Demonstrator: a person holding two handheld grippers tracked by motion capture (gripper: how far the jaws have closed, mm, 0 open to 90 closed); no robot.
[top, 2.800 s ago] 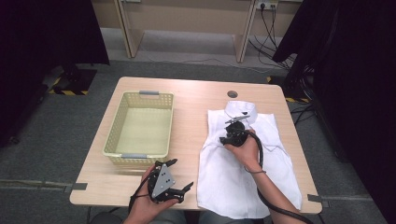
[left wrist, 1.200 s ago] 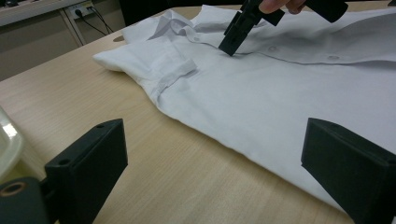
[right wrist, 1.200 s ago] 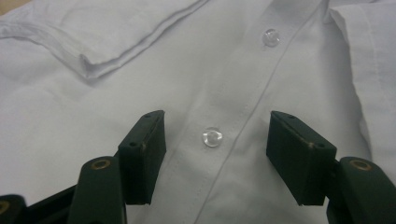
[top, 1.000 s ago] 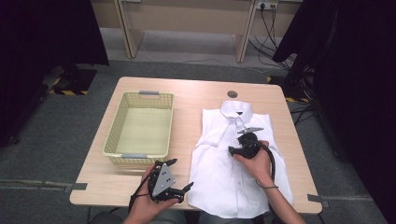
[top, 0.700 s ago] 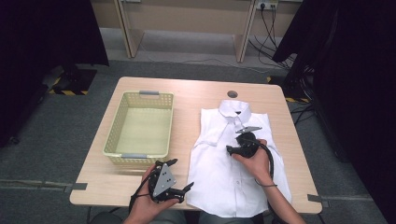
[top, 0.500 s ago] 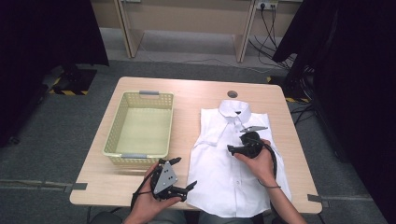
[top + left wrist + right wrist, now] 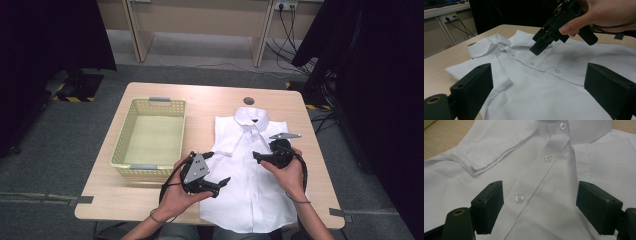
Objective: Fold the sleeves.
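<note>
Right now my right gripper hovers over the white shirt, which lies flat and buttoned on the table, collar toward twelve o'clock. Its jaws have just been opening and stand wide apart, gripping nothing; in the right gripper view the button placket runs up between them, a button just inside the left jaw. My left gripper sits at the shirt's eight o'clock edge, jaws also spread, the cloth beyond them untouched. At nine o'clock of the shirt sits the yellow basket.
</note>
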